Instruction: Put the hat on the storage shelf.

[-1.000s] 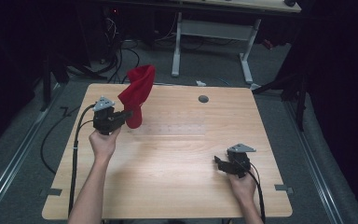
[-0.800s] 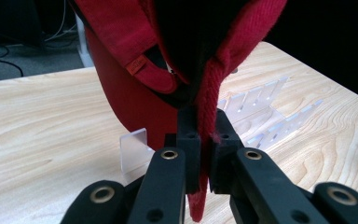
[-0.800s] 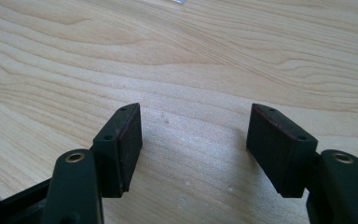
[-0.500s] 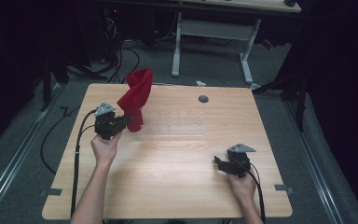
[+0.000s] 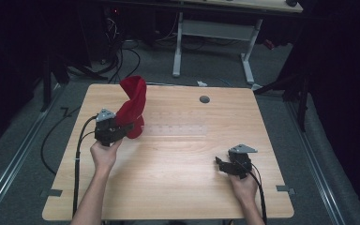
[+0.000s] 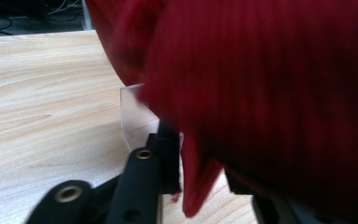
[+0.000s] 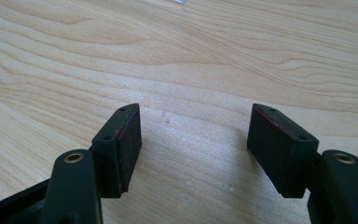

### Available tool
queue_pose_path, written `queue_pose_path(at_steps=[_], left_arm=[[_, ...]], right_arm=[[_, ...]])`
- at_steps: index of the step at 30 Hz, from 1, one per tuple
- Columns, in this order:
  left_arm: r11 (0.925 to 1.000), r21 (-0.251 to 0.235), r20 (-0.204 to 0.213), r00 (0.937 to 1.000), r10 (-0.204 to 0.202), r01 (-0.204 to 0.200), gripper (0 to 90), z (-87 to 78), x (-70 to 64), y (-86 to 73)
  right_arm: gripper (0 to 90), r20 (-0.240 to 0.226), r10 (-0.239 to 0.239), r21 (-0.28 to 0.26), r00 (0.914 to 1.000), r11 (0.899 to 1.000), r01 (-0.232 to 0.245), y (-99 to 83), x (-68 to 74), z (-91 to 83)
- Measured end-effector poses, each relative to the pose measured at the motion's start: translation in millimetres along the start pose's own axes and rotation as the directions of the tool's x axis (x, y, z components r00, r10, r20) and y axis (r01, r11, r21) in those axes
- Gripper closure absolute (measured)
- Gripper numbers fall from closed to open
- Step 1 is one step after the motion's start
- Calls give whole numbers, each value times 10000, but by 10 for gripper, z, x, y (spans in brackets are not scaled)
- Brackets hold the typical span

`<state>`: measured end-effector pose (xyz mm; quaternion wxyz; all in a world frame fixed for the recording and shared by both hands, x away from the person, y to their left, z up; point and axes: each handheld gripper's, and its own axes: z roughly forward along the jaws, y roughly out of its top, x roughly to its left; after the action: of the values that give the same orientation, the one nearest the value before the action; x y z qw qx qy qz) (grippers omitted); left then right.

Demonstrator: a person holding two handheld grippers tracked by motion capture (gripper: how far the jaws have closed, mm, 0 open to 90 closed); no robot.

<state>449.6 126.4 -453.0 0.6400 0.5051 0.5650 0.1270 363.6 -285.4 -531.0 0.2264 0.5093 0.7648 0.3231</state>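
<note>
Cloth [image 5: 132, 108], red and twisted into a standing column, rises from the far left part of the worktop [image 5: 178, 154]. My left hand-held gripper [image 5: 124, 127] is clenched on its lower end; in the left gripper view the red fabric [image 6: 261, 93] drapes over my jaws, with a small clear plastic piece [image 6: 137, 114] just behind them on the wood. My right hand-held gripper [image 5: 219, 164] rests well apart at the near right, released, its jaws spread over bare wood [image 7: 191, 70]. A small dark round hole [image 5: 204, 99] sits near the far edge.
</note>
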Motion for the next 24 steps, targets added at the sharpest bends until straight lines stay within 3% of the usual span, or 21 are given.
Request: queue_pose_path(at_steps=[10,14,24], left_arm=[[9998,7,-309,9993,209,-209,437,-78,4,-14],[9986,144,-421,9978,520,-514,414,-105,-18,-33],[9974,130,-493,9962,713,-708,421,-162,-61,-25]], right_arm=[[353,4,-2,4,10000,10000,2,-1,2,-1],[353,3,-6,4,10000,10000,6,0,1,-1],[352,-4,2,7,10000,10000,-2,0,2,-1]])
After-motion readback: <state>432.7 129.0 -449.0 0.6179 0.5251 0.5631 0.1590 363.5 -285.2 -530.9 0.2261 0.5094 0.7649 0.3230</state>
